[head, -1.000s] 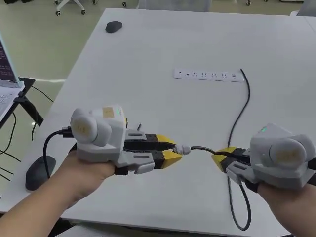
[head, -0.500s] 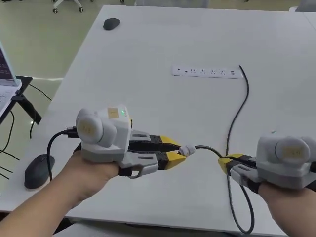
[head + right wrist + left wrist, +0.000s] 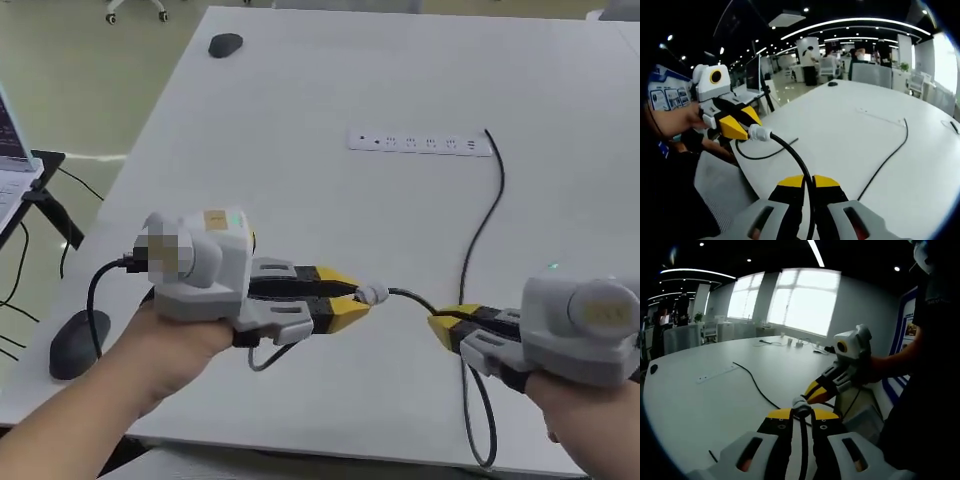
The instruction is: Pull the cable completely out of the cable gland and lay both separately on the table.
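Matt white table (image 3: 300,200), smooth black rubbery cable (image 3: 808,200).

I log a white power strip (image 3: 420,144) lying mid-table (image 3: 300,150), one dark mouse (image 3: 226,44) near the far edge and a second mouse (image 3: 78,345) at the near left edge.

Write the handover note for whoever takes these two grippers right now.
Left gripper: shut on the cable gland, held above the table.
Right gripper: shut on the black cable, a short way from the gland.
Done: both parts gripped.
Left: the cable passes through the gland, with its tail looping under the left gripper. Pull it fully out, then lay cable and gland down separately.
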A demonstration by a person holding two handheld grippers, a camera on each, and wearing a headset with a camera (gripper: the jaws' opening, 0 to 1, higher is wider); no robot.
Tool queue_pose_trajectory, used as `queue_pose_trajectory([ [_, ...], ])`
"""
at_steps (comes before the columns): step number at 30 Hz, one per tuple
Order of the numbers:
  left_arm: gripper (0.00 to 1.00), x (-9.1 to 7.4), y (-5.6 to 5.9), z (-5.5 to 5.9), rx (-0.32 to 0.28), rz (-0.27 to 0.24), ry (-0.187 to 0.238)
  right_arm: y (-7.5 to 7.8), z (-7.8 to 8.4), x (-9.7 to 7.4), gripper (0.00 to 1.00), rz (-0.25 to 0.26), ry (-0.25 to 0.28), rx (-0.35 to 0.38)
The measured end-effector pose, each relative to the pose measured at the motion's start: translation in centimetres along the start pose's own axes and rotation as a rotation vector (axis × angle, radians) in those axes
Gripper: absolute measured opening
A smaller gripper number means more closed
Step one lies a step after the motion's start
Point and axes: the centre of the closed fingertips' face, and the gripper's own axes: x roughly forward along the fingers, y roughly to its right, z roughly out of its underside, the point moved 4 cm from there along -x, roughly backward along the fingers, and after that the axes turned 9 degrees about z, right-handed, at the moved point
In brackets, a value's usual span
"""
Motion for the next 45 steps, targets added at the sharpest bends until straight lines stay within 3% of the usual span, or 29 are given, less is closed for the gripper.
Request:
queue_pose_trajectory([
  [4,0.14,0.0,0.2,0.0,0.0,0.006,-0.002,-0.6,-0.6,0.1,0.01,-0.033,0.015,-0.038],
  [9,0.14,0.1,0.5,0.0,-0.006,0.026,-0.002,-2.7,-2.1,0.3,0.02,-0.137,0.069,-0.187],
  [12,0.14,0.4,0.8,0.2,-0.01,0.038,-0.013,-4.1,-2.1,0.6,0.01,-0.198,0.068,-0.268],
  [14,0.14,0.4,0.7,0.4,-0.005,0.038,-0.017,-4.2,-2.0,0.7,0.0,-0.195,0.047,-0.323],
  [15,0.14,0.4,0.7,0.4,-0.01,0.037,-0.016,-4.2,-2.3,0.7,0.0,-0.19,0.064,-0.329],
  [18,0.14,0.1,0.6,0.2,-0.033,0.043,0.005,-4.1,-2.6,0.4,0.0,-0.191,0.066,-0.297],
  [22,0.15,0.2,0.5,0.0,-0.007,0.033,0.006,-4.1,-2.7,0.2,0.0,-0.19,0.055,-0.272],
  [33,0.15,0.3,0.7,-0.2,-0.005,0.032,0.001,-4.2,-2.8,-0.2,0.0,-0.168,0.048,-0.304],
  [38,0.14,0.2,0.8,-0.4,-0.009,0.027,0.013,-4.1,-3.0,-0.4,0.0,-0.149,0.058,-0.28],
  [45,0.14,-0.7,0.5,-0.7,-0.006,0.009,0.025,-2.4,-2.4,-0.6,0.0,-0.083,0.048,-0.198],
])
